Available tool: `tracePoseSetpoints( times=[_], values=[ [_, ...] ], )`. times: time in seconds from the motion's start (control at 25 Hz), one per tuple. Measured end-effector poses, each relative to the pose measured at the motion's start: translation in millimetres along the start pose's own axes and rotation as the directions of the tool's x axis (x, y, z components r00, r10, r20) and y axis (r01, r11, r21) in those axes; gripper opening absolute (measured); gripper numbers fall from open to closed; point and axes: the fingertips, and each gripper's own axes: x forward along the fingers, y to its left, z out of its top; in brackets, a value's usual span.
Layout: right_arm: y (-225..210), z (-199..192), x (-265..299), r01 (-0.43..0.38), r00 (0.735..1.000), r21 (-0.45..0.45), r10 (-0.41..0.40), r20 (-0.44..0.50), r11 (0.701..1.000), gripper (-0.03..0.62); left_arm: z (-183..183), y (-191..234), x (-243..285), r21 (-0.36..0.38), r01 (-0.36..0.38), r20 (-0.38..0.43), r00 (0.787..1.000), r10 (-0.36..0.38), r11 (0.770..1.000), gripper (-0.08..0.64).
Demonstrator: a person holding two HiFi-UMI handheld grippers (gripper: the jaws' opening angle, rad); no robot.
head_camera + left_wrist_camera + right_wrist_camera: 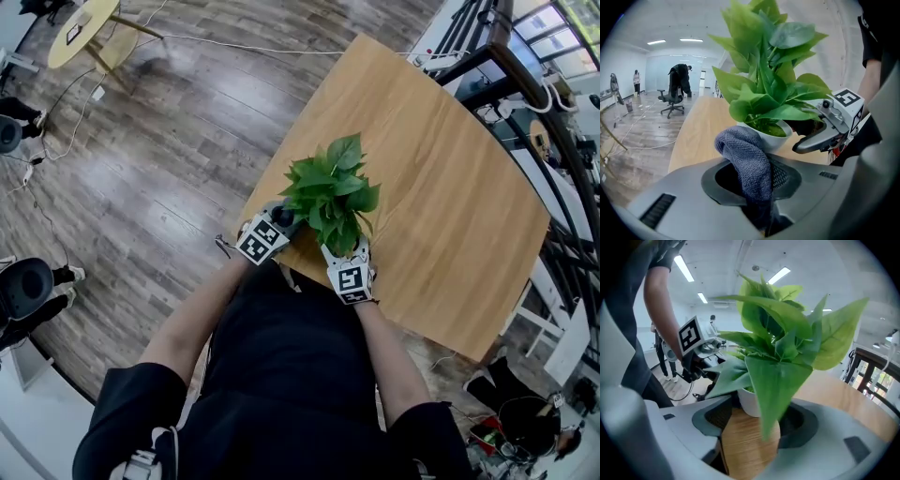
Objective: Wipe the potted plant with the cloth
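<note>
The potted plant [330, 191] stands near the wooden table's front edge, with broad green leaves in a small white pot [774, 138]. My left gripper [751, 180] is shut on a grey-blue cloth [746, 164], which bulges up out of the jaws just short of the pot's rim. In the head view the left gripper [278, 218] sits at the plant's left side. My right gripper [759, 422] is open, its jaws on either side of the pot's base [749, 402], and a long leaf [774, 380] hangs between them. In the head view it is the right gripper [343, 251] below the foliage.
The table [441, 187] stretches away to the right and beyond the plant. A railing and furniture [525, 84] stand past its far edge. An office chair [671, 97] and people stand far back on the wood floor.
</note>
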Motion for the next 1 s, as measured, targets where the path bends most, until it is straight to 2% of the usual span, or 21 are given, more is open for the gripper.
tracePoseSetpoints(
  times=[0.2,0.36,0.48,0.72,0.8,0.92,1.0],
  values=[
    [2,1,1,-0.001,1.0,-0.009,0.001,-0.009,1.0,0.273,-12,-23,-1,-0.009,0.057,-0.023,0.998,-0.057,0.998,0.12],
    [18,1,-3,-0.073,0.997,-0.039,0.073,-0.007,0.997,0.273,-10,-17,-3,-0.051,0.026,-0.005,1.0,-0.027,0.998,0.118],
    [36,2,-8,-0.132,0.991,-0.084,0.132,0.003,0.988,0.273,-10,-5,-9,-0.047,-0.014,0.011,1.0,0.015,0.999,0.12],
    [-15,-6,-5,-0.001,1.0,-0.03,0.001,-0.015,1.0,0.275,0,18,-17,-0.023,-0.075,0.039,0.996,0.076,0.997,0.12],
    [-21,2,-1,-0.031,0.999,-0.06,0.032,0.015,0.998,0.275,2,24,-18,-0.002,-0.089,0.045,0.995,0.089,0.996,0.12],
    [-12,16,7,-0.11,0.99,-0.13,0.12,0.069,0.985,0.275,1,23,-14,0.029,-0.071,0.023,0.997,0.07,0.997,0.119],
    [-10,18,8,-0.116,0.989,-0.139,0.128,0.077,0.983,0.275,0,20,-12,0.037,-0.07,0.024,0.997,0.069,0.997,0.119]
  ],
)
